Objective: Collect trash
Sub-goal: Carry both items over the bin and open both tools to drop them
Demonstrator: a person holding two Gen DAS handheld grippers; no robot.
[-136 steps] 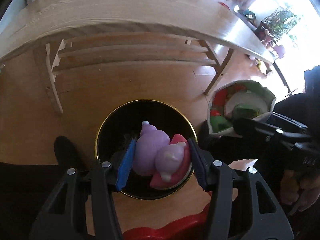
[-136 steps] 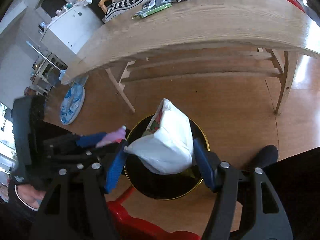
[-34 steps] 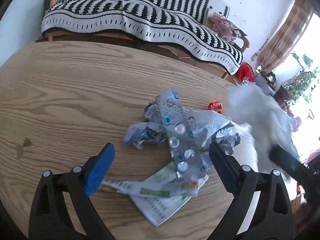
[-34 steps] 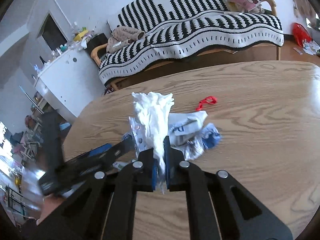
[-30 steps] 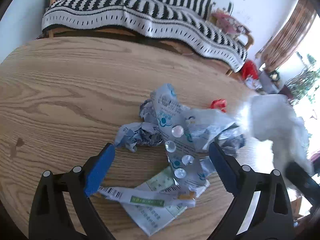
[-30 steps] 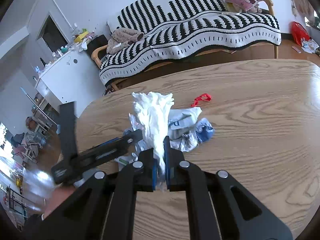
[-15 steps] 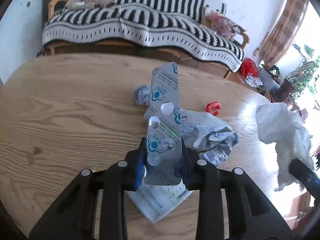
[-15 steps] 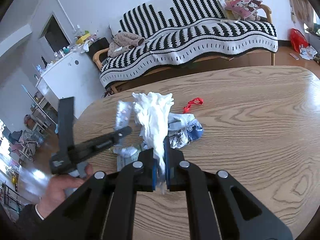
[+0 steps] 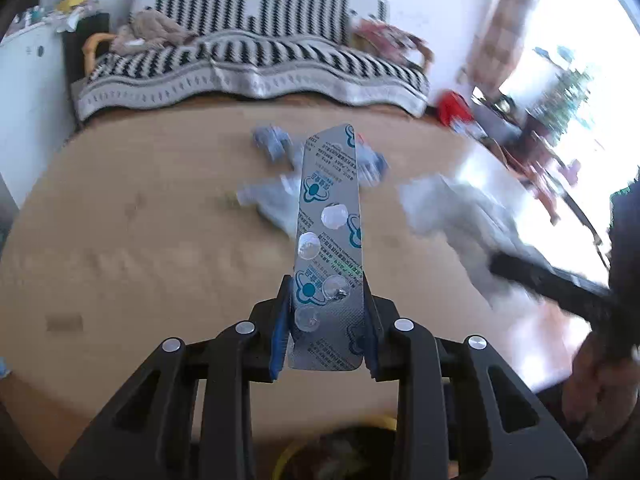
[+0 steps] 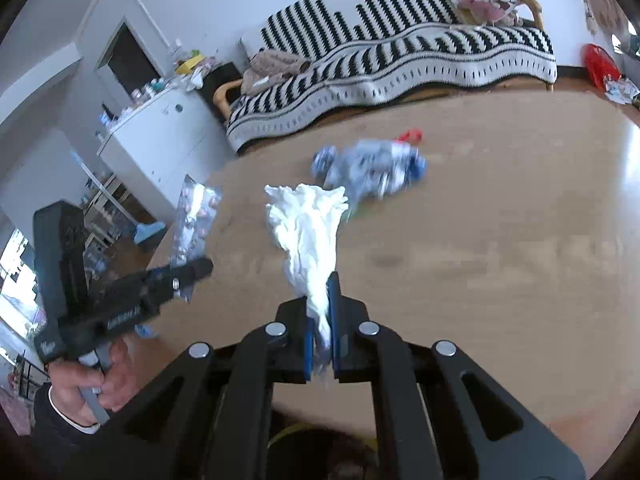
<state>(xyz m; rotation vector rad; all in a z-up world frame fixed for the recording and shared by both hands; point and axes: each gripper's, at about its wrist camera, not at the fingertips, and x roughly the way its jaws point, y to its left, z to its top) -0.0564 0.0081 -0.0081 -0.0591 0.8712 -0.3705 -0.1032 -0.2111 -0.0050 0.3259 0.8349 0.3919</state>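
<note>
At the bottom edge of the left wrist view a dark bin with a yellow rim [image 9: 340,450] sits below the table's near edge. Just above it, the left gripper [image 9: 326,320] is clamped on the lower end of a silver blister pack [image 9: 330,240], which stands upright between the blue pads and rises above the wooden table [image 9: 140,240]. In the right wrist view the right gripper [image 10: 320,320] is pinched shut on the narrow end of a crumpled white tissue [image 10: 308,236], which fans out above its fingers; the left gripper and its pack show at the left there, held off the table's edge. Farther out on the tabletop lies a blurred heap of crumpled blue-and-white wrappers [image 10: 372,168], with a small red scrap [image 10: 412,135] just beyond it. Behind the table stands a sofa under a black-and-white striped throw [image 10: 400,52], and a white cabinet [image 10: 168,132] stands to its left.
</note>
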